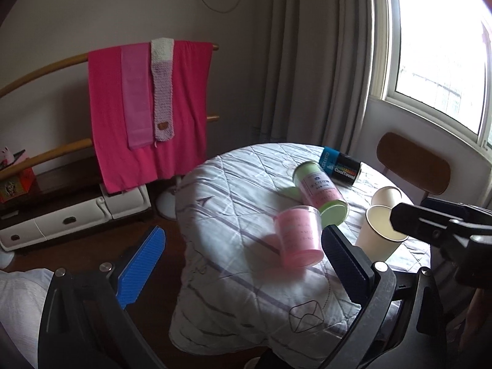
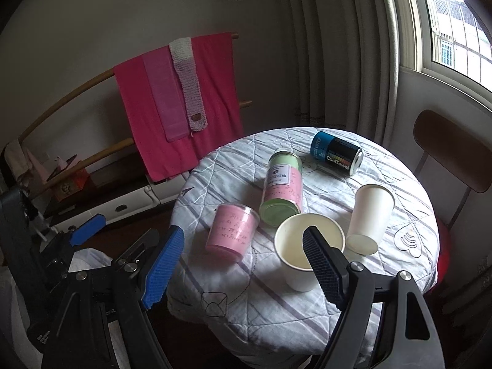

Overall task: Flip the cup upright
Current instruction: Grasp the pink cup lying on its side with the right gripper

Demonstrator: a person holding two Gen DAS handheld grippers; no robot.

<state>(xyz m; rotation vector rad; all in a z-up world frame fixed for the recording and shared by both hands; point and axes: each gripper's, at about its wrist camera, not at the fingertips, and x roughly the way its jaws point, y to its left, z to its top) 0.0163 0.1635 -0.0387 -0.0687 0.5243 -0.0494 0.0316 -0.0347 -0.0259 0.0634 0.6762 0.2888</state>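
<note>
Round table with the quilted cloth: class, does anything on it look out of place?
Yes. One white paper cup lies tipped over beside the upright white paper cup. The green-lidded pink canister also lies on its side.

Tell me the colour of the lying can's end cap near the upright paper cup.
Light green, on the pink-and-green can; clearest in the right wrist view.

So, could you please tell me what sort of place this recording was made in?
Most likely a room in a home: a round table under a quilted cloth, pink towels hung on a wooden rack, and curtains beside a window.
</note>
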